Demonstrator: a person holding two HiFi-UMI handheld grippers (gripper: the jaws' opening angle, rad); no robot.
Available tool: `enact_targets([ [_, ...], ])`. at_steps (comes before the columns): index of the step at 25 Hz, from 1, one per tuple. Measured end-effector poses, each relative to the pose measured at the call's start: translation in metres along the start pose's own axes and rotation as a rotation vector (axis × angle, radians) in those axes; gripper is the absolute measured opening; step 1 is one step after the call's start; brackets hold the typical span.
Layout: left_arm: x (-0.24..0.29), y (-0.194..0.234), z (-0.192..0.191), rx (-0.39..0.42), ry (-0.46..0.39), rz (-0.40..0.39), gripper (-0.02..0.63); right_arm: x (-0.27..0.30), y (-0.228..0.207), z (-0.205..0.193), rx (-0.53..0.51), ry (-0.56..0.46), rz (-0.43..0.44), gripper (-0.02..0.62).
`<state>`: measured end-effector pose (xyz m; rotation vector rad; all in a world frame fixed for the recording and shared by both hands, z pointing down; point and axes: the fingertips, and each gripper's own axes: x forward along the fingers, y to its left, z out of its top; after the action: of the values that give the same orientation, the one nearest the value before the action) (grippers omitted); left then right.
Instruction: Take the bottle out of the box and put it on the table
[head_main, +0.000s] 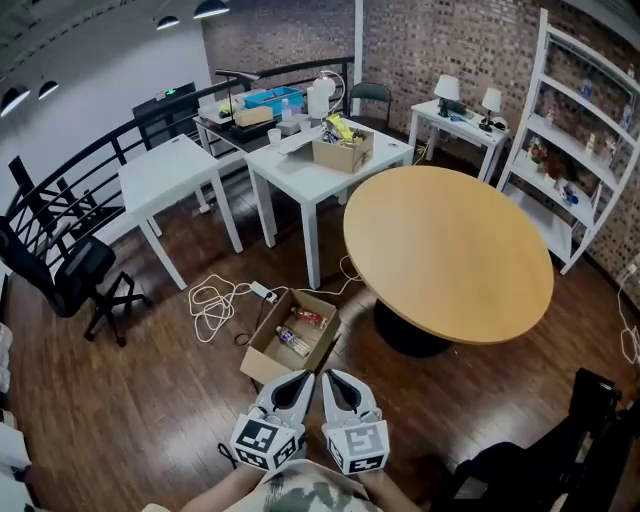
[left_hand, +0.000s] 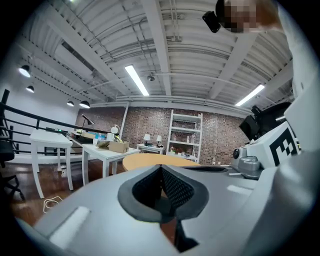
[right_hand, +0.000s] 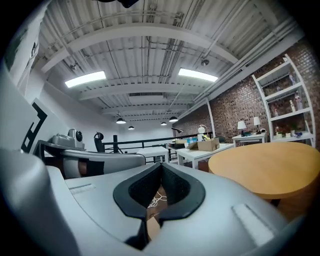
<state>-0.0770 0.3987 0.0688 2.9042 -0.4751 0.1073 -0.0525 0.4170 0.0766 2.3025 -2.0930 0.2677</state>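
Observation:
An open cardboard box (head_main: 262, 358) lies on the wooden floor beside the round wooden table (head_main: 450, 255). A clear bottle (head_main: 293, 341) lies inside it, with another small packet (head_main: 307, 318) next to it. Both grippers are held side by side just short of the box, pointing at it. My left gripper (head_main: 298, 380) is shut with nothing between its jaws, and so is my right gripper (head_main: 336, 380). In the left gripper view the left gripper (left_hand: 161, 170) has its tips meeting, with the round table (left_hand: 155, 160) beyond. The right gripper (right_hand: 161, 167) looks the same, with the round table (right_hand: 270, 170) at its right.
White tables (head_main: 320, 175) stand behind the box, one carrying a second cardboard box (head_main: 343, 150). A white cable and power strip (head_main: 225, 298) lie on the floor left of the box. A black office chair (head_main: 65, 275) is at far left, a white shelf (head_main: 575, 140) at right, a black bag (head_main: 560, 450) at bottom right.

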Motion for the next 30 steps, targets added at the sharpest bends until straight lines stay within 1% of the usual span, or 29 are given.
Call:
enact_targets([
  [5,0.032,0.040,0.007,-0.018,0.009,0.001,0.000,0.046,-0.010,0.005,-0.003,0.021,-0.003,0.000],
  [10,0.061,0.080,0.018,-0.040,0.009,-0.009,0.000,0.094,-0.025,0.010,-0.006,0.039,-0.025,0.000],
  [16,0.094,0.130,0.029,-0.056,0.019,-0.026,0.000,0.156,-0.032,0.022,-0.023,0.067,-0.035,0.000],
  [25,0.123,0.200,0.043,-0.102,-0.003,-0.046,0.000,0.233,-0.023,0.027,-0.064,0.114,-0.036,0.000],
  [30,0.127,0.236,0.046,-0.121,-0.015,-0.029,0.000,0.268,-0.008,0.033,-0.097,0.126,-0.015,0.000],
])
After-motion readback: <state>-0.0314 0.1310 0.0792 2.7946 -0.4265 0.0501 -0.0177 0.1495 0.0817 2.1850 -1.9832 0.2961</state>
